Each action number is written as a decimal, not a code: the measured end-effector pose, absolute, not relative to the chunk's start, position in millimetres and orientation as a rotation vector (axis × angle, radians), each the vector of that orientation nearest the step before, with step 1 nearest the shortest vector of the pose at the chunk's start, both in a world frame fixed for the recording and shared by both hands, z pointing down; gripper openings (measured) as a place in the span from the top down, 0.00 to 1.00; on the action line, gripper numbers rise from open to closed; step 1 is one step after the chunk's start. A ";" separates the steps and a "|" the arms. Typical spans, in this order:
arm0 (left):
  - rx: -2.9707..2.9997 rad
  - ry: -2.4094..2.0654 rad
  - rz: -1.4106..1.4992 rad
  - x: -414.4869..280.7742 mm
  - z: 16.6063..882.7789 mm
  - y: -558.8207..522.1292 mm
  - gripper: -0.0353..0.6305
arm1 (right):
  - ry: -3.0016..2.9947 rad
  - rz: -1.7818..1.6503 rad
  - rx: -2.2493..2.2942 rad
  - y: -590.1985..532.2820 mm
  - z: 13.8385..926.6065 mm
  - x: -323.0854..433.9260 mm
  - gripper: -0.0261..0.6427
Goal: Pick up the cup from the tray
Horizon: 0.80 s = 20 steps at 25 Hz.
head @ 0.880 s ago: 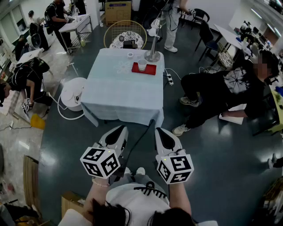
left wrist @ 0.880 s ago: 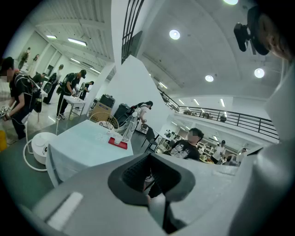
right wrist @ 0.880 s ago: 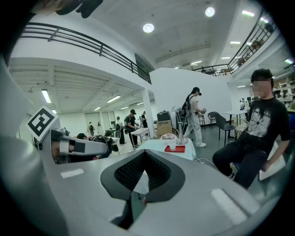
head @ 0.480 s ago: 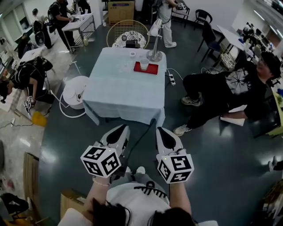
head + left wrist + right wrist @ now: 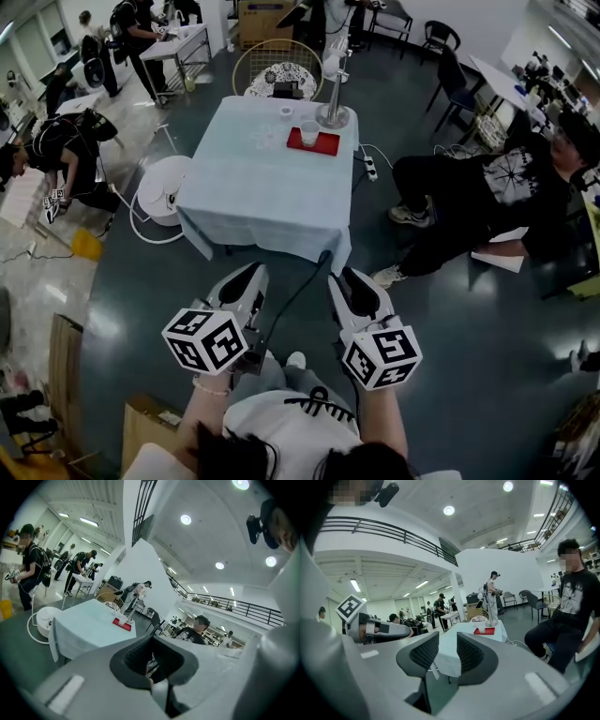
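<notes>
A pale cup (image 5: pixel 308 132) stands upright on a red tray (image 5: pixel 315 142) at the far end of a table (image 5: pixel 262 202) draped in light blue cloth. The left gripper view shows the cup (image 5: pixel 123 619) and tray (image 5: pixel 121 624) small and distant; the right gripper view also shows the cup (image 5: pixel 481 627) and tray (image 5: pixel 484 631). Both grippers hover over the dark floor, well short of the table. My left gripper (image 5: pixel 251 272) and right gripper (image 5: pixel 346 276) are side by side. Each has its jaws a little apart with nothing between them.
A silver lamp (image 5: pixel 333 101) stands on the table beside the tray. A person in black (image 5: pixel 473 197) sits right of the table. A white round device (image 5: pixel 159 192) sits on the floor at its left. A cable (image 5: pixel 300 295) runs from the table toward me. A wire chair (image 5: pixel 272 67) stands behind it.
The head view has shifted slightly. Both grippers have drifted a little apart and lower in the picture. The cup stays on the tray.
</notes>
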<state>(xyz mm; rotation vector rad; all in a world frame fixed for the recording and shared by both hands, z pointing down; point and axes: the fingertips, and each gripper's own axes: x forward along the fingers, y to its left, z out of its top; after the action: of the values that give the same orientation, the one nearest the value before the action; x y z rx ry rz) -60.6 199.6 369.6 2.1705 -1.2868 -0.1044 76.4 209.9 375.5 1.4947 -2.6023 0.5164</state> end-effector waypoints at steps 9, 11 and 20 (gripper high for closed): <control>2.182 -1.371 -0.053 -57.6 372.3 189.1 0.95 | -2.737 0.377 1.426 203.4 355.0 86.1 0.36; 2.203 -1.393 -0.052 -57.3 366.7 182.8 0.95 | -2.751 0.347 1.407 198.6 351.2 84.3 0.35; 2.256 -1.413 -0.049 -58.8 358.4 130.3 0.95 | -2.754 0.312 1.404 149.6 346.9 79.8 0.31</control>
<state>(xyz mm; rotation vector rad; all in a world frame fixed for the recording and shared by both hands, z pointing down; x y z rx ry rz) -58.8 130.3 358.4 2.2565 -1.4130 -0.0485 79.8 149.6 346.9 1.4045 -2.7536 0.3116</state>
